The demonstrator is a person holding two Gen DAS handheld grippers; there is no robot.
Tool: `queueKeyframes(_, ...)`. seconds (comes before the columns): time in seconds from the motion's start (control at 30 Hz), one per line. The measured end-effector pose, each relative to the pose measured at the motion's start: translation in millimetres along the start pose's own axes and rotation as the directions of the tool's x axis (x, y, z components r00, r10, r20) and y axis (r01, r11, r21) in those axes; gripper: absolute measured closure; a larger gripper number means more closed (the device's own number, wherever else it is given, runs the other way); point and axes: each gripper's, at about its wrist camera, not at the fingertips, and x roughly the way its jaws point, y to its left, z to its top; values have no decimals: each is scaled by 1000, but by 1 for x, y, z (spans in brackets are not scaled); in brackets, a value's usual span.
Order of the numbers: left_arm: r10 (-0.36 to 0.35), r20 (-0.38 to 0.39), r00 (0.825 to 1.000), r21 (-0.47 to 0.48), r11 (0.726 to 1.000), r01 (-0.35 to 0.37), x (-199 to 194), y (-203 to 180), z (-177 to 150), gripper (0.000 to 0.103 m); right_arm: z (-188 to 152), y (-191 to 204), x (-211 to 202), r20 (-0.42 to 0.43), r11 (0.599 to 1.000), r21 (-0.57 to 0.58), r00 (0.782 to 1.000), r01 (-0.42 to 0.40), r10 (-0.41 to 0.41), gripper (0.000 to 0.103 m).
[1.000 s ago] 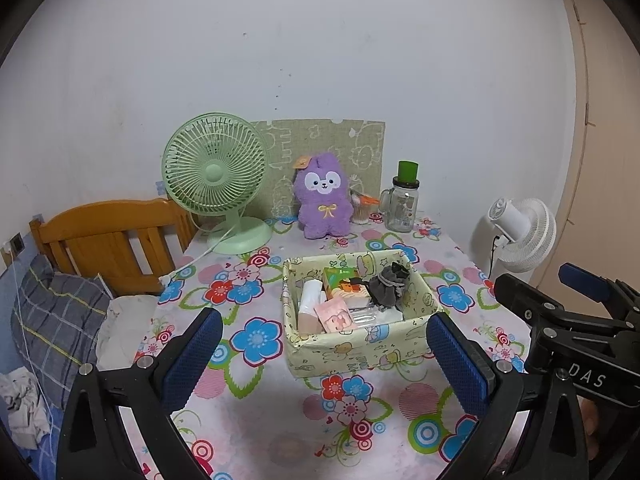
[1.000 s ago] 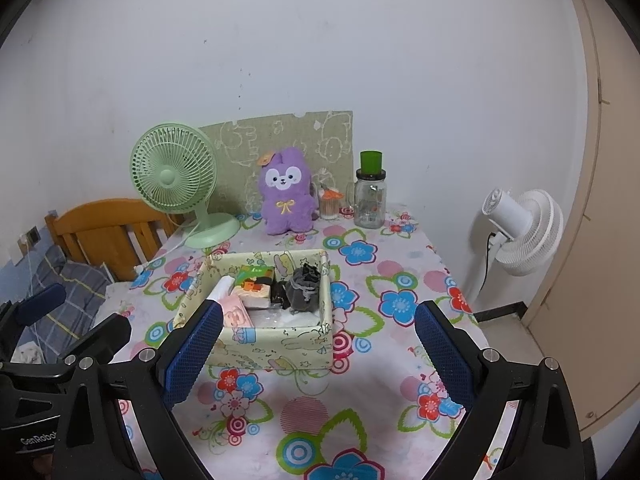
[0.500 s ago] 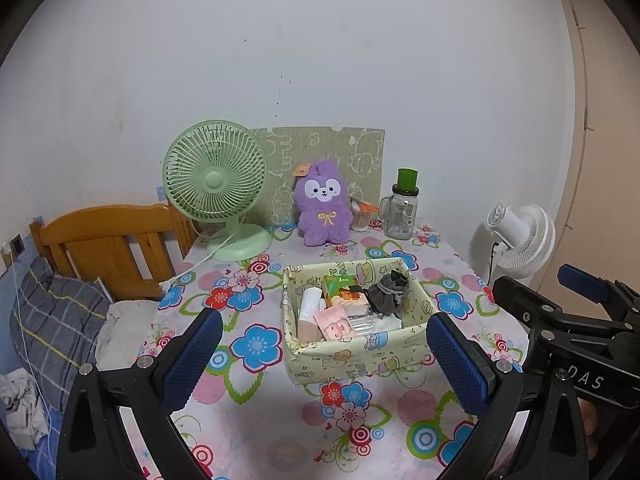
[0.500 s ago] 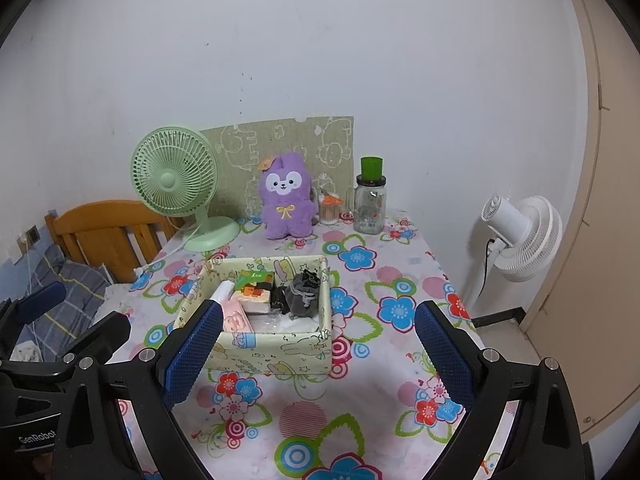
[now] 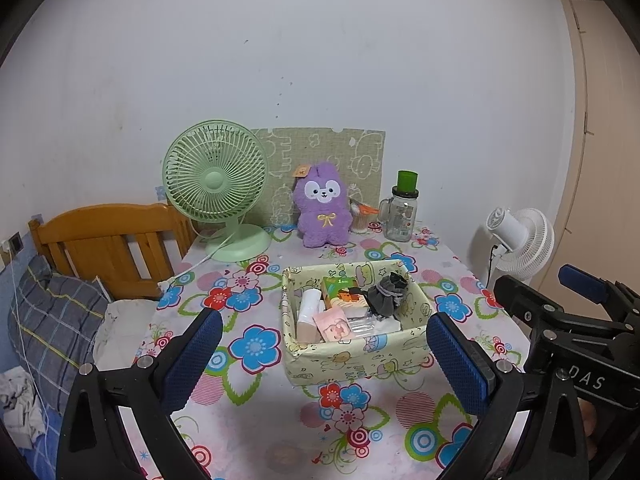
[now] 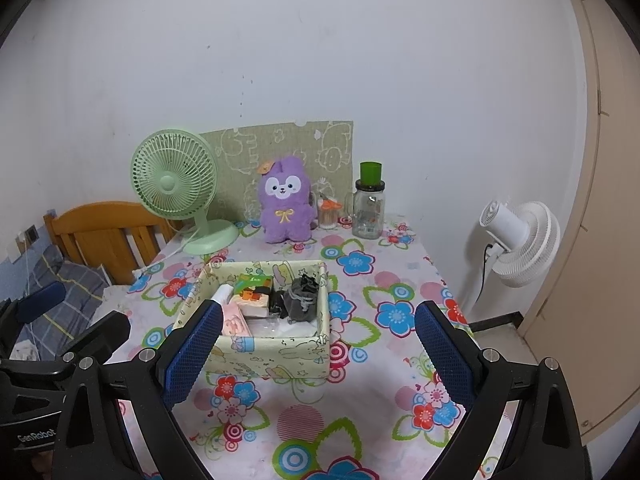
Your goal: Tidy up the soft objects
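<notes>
Both cameras have drawn back and tilted up a little since a second ago, so the box (image 5: 352, 354) sits lower and smaller between the fingers, while nothing on the table (image 5: 256, 412) has shifted.

At far left, a plaid pillow (image 5: 52, 320) lies beside a wooden headboard (image 5: 108, 240). A green fan (image 5: 216, 178) stands at the table's back left corner, its white cord trailing over the edge. Behind it, a green patterned board (image 5: 332, 152) leans on the wall.

The left gripper (image 5: 320, 356) hovers over the near table edge, its blue pads spread wide with nothing between them. Framed between those pads is the box, a fabric bin printed with cartoons. Inside, from left to right, are a white roll (image 5: 310, 312), a pink pouch (image 5: 334, 326), a green-and-orange packet (image 5: 344, 292), clear plastic wrap near the front wall, and a dark grey soft bundle (image 5: 386, 294) against the right wall.

The purple plush (image 5: 320, 210) sits upright at the back of the table, well apart from the box, resting against the board. Just to its right stands a small cup (image 5: 360, 218), then a glass jar (image 5: 402, 212) with a green cap.

The right gripper (image 6: 318, 354) is likewise held wide, holding nothing, with its left pad overlapping the box's near left corner in the right wrist view. Off the table at far right, a white fan (image 5: 520, 242) stands by a beige door (image 5: 600, 160).
</notes>
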Motion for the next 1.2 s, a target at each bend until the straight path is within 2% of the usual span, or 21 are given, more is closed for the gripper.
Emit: queueKeyframes(1.2, 27, -17, 999, -15, 1000, -28, 6, 3, -2, 0, 2, -1, -1, -4, 1000, 2, 1000, -3, 3, 3)
